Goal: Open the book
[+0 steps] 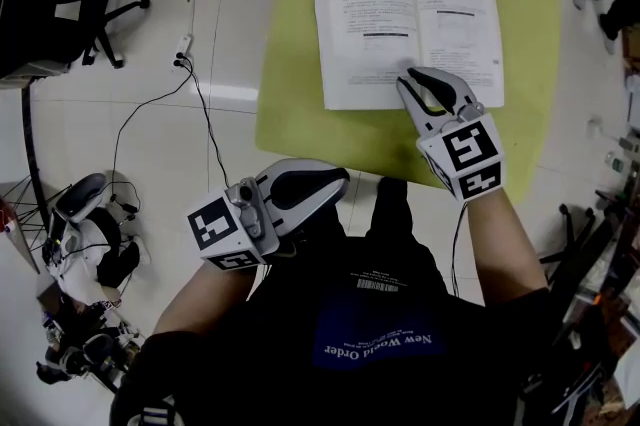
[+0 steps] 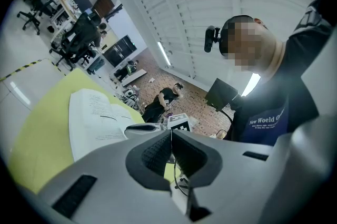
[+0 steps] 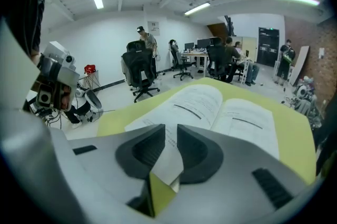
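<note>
Holds R claw (image 1: 416, 80) released, jaws a bit apart, at near edge of open book (image 1: 370, 14) on desk (image 1: 290, 114); L claw (image 1: 338, 179) clenched empty, well short of book.

Matt paper book (image 1: 408, 32), smooth matt table (image 1: 290, 126), glossy tiled floor (image 1: 240, 14)

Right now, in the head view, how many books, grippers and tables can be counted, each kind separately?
book: 1
grippers: 2 (left gripper, right gripper)
yellow-green table: 1
Total: 4
</note>
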Motion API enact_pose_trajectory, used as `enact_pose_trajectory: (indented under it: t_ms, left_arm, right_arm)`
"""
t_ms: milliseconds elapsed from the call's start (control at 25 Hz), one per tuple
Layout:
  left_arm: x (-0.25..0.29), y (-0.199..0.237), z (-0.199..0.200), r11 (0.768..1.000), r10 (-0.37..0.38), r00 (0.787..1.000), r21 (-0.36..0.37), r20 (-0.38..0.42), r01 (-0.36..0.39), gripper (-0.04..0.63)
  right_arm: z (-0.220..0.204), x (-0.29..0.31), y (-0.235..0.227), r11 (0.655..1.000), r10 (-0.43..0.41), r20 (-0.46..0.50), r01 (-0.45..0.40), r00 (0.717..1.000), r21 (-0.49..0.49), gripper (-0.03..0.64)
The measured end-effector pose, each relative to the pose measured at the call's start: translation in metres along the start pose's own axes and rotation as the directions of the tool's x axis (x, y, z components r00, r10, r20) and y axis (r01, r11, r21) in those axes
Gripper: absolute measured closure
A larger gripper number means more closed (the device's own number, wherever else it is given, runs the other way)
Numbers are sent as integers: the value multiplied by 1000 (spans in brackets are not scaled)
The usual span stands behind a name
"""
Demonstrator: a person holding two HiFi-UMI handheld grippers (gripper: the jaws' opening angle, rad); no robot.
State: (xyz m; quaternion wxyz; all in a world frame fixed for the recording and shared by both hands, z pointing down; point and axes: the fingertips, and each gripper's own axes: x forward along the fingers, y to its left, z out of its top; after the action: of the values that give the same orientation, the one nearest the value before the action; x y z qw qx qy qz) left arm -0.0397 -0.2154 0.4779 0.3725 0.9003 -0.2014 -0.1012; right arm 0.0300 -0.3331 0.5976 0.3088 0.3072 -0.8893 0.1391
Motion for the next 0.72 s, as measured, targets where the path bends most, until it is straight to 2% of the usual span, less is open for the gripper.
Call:
enact_pose_trajectory:
  t_ms: [200,320,480,600,720]
  left_arm:
    - [0,2,-5,1000,2,1000,20,-20,-2,589]
    - [3,-1,-1,999,-8,1000,31,-15,8,589]
    - [4,-11,21,997,-1,1000,72,3,1,589]
    - [4,-32,52,993,1,999,116,37,-5,589]
    - [6,-58,89,982,-16,998,191,67,2,589]
  right_arm:
    - [11,-12,-2,1000,-12,44,12,999,0,572]
    - [28,-35,-7,999,-16,134,12,991,32,572]
    - [62,-95,-19,994,-21,294,-12,955,111,572]
    - [89,-151,-24,991,-50,366,0,929,137,574]
    - [119,-203,-29,989,-90,430,29,898,146,618]
